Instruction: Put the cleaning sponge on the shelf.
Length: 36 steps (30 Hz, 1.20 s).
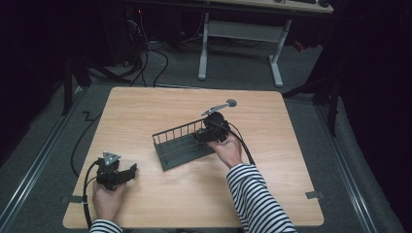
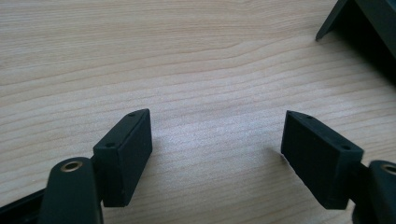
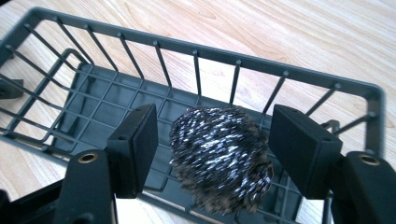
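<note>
A dark grey wire basket (image 1: 171, 151) lies slantwise at the middle of the wooden table (image 1: 145, 111). My right gripper (image 1: 203, 136) reaches into its right end, jaws open. In the right gripper view a steel wool scourer (image 3: 219, 154) sits between the two pads (image 3: 140, 140) over the basket floor, with a gap on its left side and its right side close to the other pad. The basket's rim (image 3: 196, 49) runs behind it. My left gripper (image 1: 127, 174) rests near the table's front left, open and empty (image 2: 217, 135) over bare wood.
A corner of the basket (image 2: 369, 23) shows at the top right of the left gripper view. Beyond the table stand a white desk frame (image 1: 240, 34) and loose cables (image 1: 145, 58) on the floor. A black cable (image 1: 80, 141) hangs off the table's left edge.
</note>
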Motion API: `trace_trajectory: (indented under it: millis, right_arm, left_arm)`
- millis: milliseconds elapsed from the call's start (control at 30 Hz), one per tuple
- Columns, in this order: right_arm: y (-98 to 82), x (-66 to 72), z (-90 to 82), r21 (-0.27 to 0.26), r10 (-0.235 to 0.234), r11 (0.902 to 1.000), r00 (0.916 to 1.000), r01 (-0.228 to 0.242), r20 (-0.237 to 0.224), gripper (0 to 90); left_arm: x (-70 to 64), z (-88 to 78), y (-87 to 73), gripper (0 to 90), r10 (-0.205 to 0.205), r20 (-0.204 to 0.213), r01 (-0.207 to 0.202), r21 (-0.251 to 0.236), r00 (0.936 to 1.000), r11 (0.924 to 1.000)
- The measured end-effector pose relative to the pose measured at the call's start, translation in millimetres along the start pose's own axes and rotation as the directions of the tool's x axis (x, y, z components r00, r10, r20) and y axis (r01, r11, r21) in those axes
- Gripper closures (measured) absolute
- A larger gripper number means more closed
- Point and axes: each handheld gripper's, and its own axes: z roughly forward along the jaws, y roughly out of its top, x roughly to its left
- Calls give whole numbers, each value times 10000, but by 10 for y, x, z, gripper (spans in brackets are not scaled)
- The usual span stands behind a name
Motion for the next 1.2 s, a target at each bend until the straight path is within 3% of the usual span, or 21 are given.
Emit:
trace_trajectory:
  millis: [267, 367, 633, 1200]
  right_arm:
    - [-39, -65, -201, -450, 93, 9990, 9998, -85, 178, 340]
    - [-50, -108, -362, -911, 144, 9958, 9998, -131, 144, 349]
    - [-122, -199, -676, -1520, 241, 9882, 9992, -189, 322, 359]
    - [-319, -331, -1196, -2151, 304, 9765, 9959, -113, 857, 366]
  left_arm:
    - [-3, 1, 1, 252, 34, -28, -34, 17, 10000, 10000]
    - [-7, 3, 1, 253, 61, -69, -61, 12, 10000, 10000]
    - [-9, 2, 1, 253, 85, -77, -84, 34, 9999, 10000]
    - [-13, 4, 2, 252, 119, -108, -119, 44, 9999, 9999]
